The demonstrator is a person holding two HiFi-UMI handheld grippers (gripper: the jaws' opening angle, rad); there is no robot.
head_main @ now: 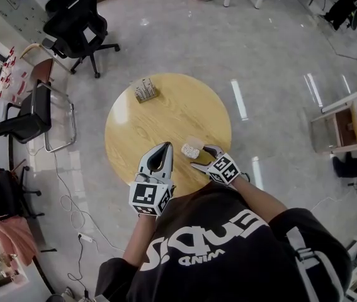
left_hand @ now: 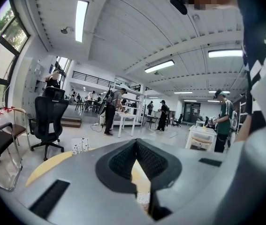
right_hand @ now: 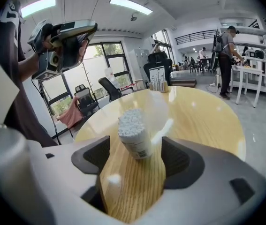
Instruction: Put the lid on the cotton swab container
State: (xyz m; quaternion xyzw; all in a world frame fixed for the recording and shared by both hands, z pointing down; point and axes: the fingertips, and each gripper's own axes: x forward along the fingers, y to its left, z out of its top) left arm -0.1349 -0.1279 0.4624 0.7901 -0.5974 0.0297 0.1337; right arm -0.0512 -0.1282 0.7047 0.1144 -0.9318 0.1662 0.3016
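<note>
Left arm: bent at the person's front. It carries the left gripper [head_main: 164,147] over the near rim of the round wooden table [head_main: 165,109], nose pointing away from the body.
Left jaws: tips together with nothing between them. Only a sliver of table shows through the hollow behind the tips in the left gripper view [left_hand: 135,144].
Right arm: reaches forward and inward. The right gripper [head_main: 203,157] is angled toward the person's left and sits low over the table.
Right jaws: spread apart and gripping nothing.
Cotton swab container [head_main: 191,150]: upright on the table near its front edge, just ahead of the right jaws and clear of both pads. It stands beside the tip of the left gripper.
Right gripper view only: the container [right_hand: 133,132] is uncovered, with white swab heads packed at its mouth. A clear shape [right_hand: 163,114] lies just behind it; whether this is the lid cannot be told. The left gripper [right_hand: 69,32] appears raised at upper left.
Head view only: both grippers show together, with a black office chair [head_main: 77,14] on the floor beyond the table.
Far side of table: a small rack [head_main: 145,91] stands well apart from the container.
</note>
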